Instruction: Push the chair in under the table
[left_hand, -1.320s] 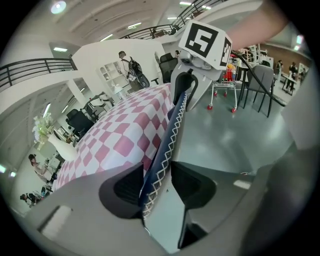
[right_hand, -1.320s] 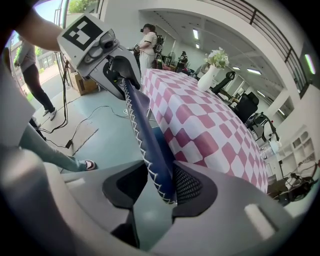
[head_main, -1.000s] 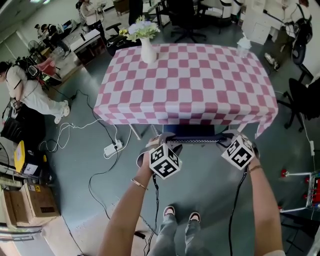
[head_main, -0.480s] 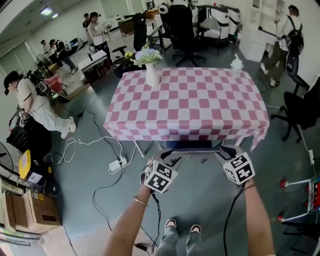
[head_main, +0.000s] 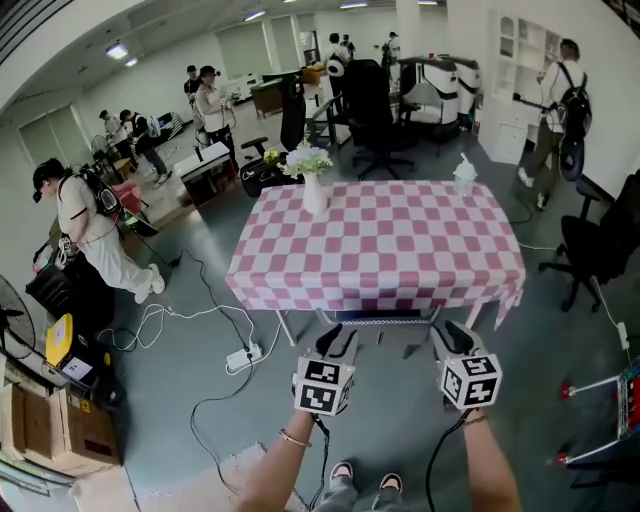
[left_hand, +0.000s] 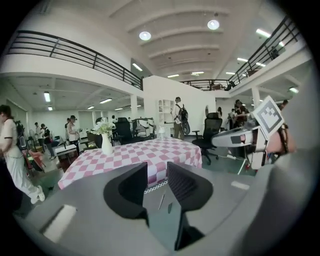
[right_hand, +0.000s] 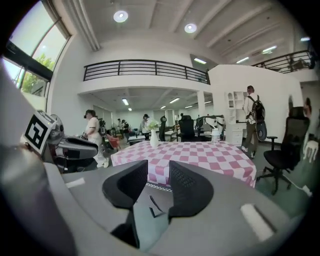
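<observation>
Both claws draw back from the worktop, the push apparently finished. The left claw (left_hand: 157, 172) stands part open with nothing between its jaws, which have just been closing from a wider gape. The right claw (right_hand: 158, 172) is likewise parted and empty. A second ago the pair sat low against the chair's back rail, right under the cloth's hem. Now they have lifted up and away from it, hanging side by side in the head view, left claw (head_main: 337, 342) and right claw (head_main: 449, 338), clear of the furniture.

The chair (head_main: 378, 320) is tucked beneath the worktop (head_main: 400, 250). Only the top edge of its dark back shows below the overhang. The task therefore looks complete, with nothing left but to withdraw.

A pink-and-white checked cloth (head_main: 300, 265) covers the worktop. A white vase (head_main: 314, 190) of flowers stands near its far left corner and a white bottle (head_main: 463, 178) near the far right.

On the grey floor (head_main: 400, 450) to the left, cables (head_main: 190, 315) run to a power strip (head_main: 245, 357). Black office chairs (head_main: 372, 100) and several people (head_main: 85, 225) fill the open hall beyond.
</observation>
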